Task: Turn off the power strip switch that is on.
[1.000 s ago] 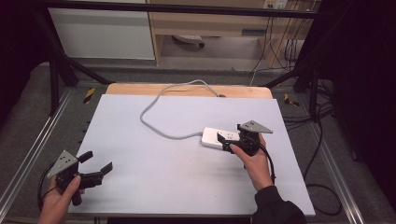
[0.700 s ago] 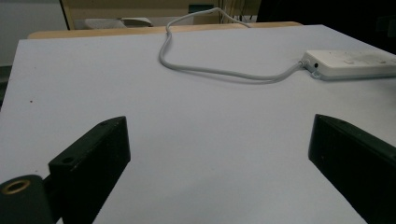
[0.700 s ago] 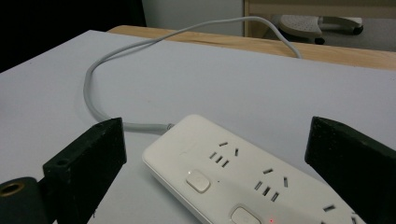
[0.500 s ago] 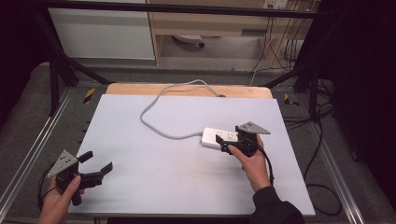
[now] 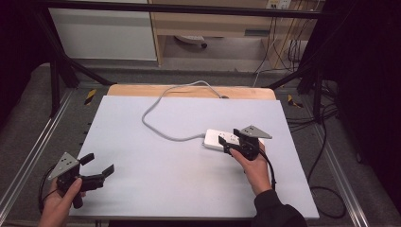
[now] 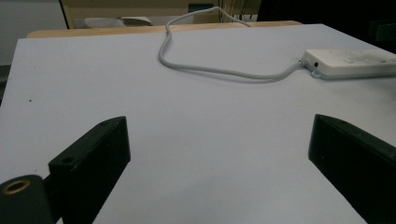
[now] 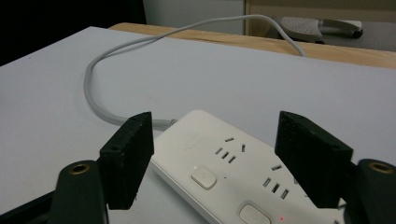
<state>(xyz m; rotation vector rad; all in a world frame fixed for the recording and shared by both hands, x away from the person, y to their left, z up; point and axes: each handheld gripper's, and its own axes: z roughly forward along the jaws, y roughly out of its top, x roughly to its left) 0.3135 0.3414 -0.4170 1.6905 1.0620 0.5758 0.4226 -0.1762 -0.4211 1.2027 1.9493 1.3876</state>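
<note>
Since a second ago the right gripper [image 5: 236, 143] has drifted only slightly over the power strip [image 5: 218, 140]; the left gripper [image 5: 97, 171] has barely shifted.

High view: the white power strip lies flat toward the desk's [image 5: 179, 165] right edge, about midway back, and its grey cable [image 5: 156, 126] loops off over the far edge. The right gripper sits at the strip's near end, seemingly lined up to take it or press a switch. The left gripper rests at the near left corner, well apart, apparently just waiting. No containers are on the desk.

Left gripper view: its jaws stand wide apart with nothing between them, only bare desk; the strip [image 6: 350, 63] lies far off.

Right gripper view: the jaws are spread wide, either side of the strip [image 7: 229, 172] without touching it, above its rocker switches [image 7: 204, 177]. A small red light [image 7: 282, 217] shows near one switch.
</note>
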